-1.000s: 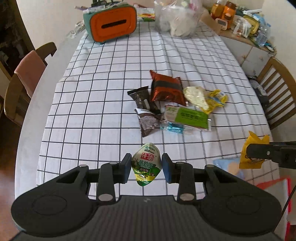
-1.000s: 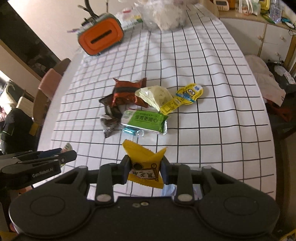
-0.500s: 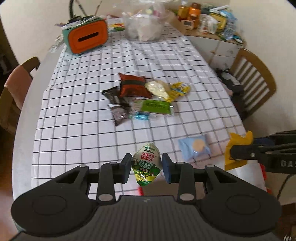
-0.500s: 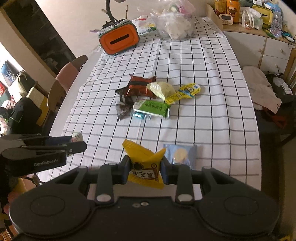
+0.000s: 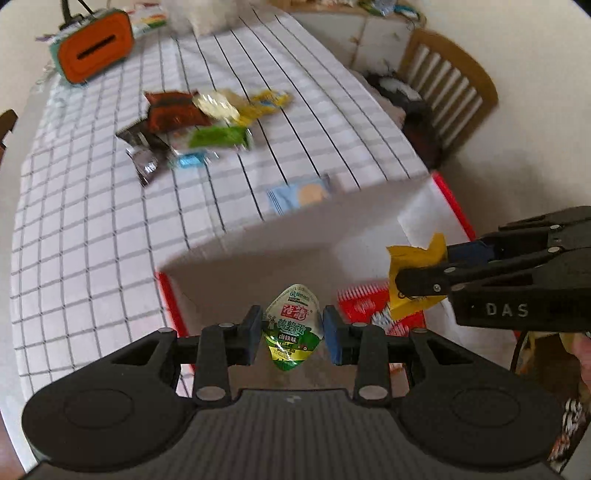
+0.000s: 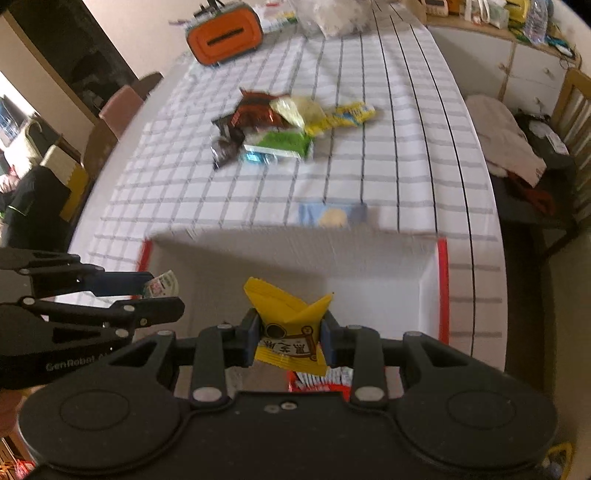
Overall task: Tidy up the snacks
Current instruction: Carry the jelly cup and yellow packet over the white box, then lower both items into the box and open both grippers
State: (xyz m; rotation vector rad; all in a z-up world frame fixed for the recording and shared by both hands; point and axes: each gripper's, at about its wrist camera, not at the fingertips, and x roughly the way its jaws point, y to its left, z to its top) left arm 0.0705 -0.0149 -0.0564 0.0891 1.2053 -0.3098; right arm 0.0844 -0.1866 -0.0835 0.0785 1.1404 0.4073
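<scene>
My left gripper (image 5: 292, 329) is shut on a green and white snack pouch (image 5: 291, 326), held over an open white box with red edges (image 5: 373, 206) at the near end of the table. My right gripper (image 6: 290, 336) is shut on a yellow snack packet (image 6: 290, 330), also above the box (image 6: 428, 280); the same packet (image 5: 413, 280) shows at the right of the left wrist view. A red and white packet (image 5: 364, 301) lies inside the box. Several snacks (image 5: 192, 125) stay piled mid-table, and a light blue biscuit packet (image 5: 301, 192) lies near the box's far wall.
An orange and teal case (image 5: 92, 50) and a clear bag (image 6: 332, 16) stand at the table's far end. Wooden chairs (image 5: 448, 77) sit at the right and at the left (image 6: 118, 114). The checked cloth (image 5: 74, 221) covers the table.
Both grippers have pulled back from the snack pile toward the near end of the table, each keeping its packet. The white box has come into view beneath them.
</scene>
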